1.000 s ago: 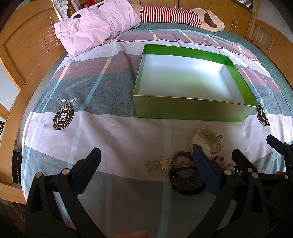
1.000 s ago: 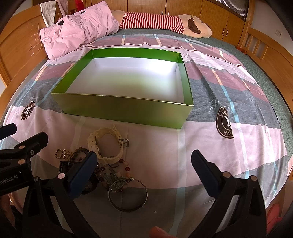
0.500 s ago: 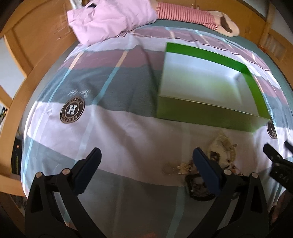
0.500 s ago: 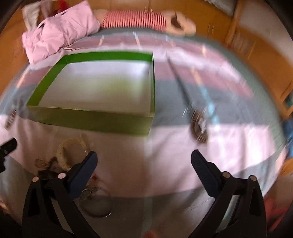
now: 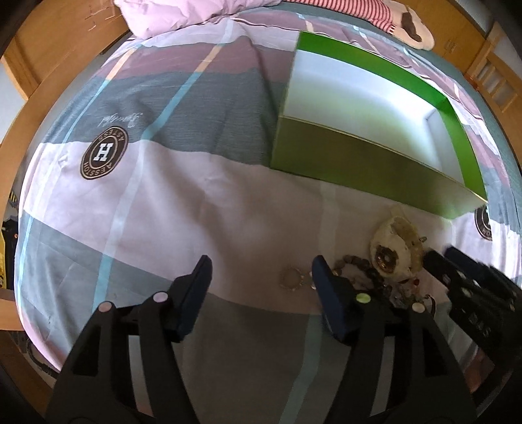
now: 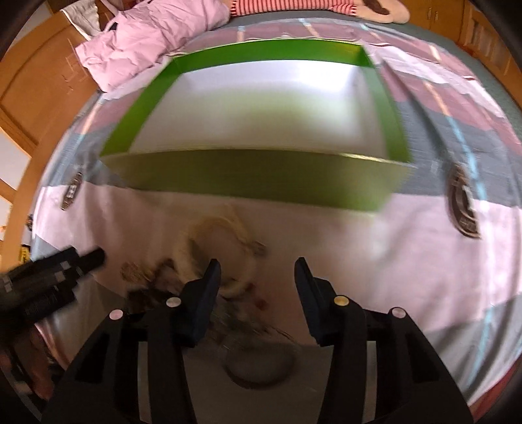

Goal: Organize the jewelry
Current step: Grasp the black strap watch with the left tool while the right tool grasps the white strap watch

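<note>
The left gripper [image 5: 261, 277] points down at the bed, and its two blue fingers [image 5: 329, 293] stand apart. They have just been closing a bit. Nothing is between them but the bedsheet [image 5: 195, 202]. A small bead ring [image 5: 290, 279] lies on the sheet just inside the right-hand finger, not touched by it. A little more to the right is the pile of jewelry [image 5: 375, 277]: dark beads, a cream watch [image 5: 393, 248] with a round face, and some tiny red beads. The pile lies on the pale stripe of the sheet.

The right gripper [image 6: 257, 283] also points down, with its fingers [image 6: 204, 293] apart. They too have just been closing in. No piece is pinched between them. The cream watch [image 6: 215, 248] and the dark beads [image 6: 153, 280] lie by its left finger, very blurry here. A thin round bangle [image 6: 257, 362] lies nearer, low between the gripper's black arms. Each gripper shows at the side of the other one's view.

Just past the jewelry, farther away, sits a big green box [image 6: 254, 182] with no lid. Its inside is white. Far behind it is a pink pillow [image 6: 150, 42] and a soft toy in red and white stripes [image 6: 293, 6]. A round badge with an H [image 5: 103, 152] is printed on the sheet to the left. The bed frame [image 5: 49, 65] is wood.
</note>
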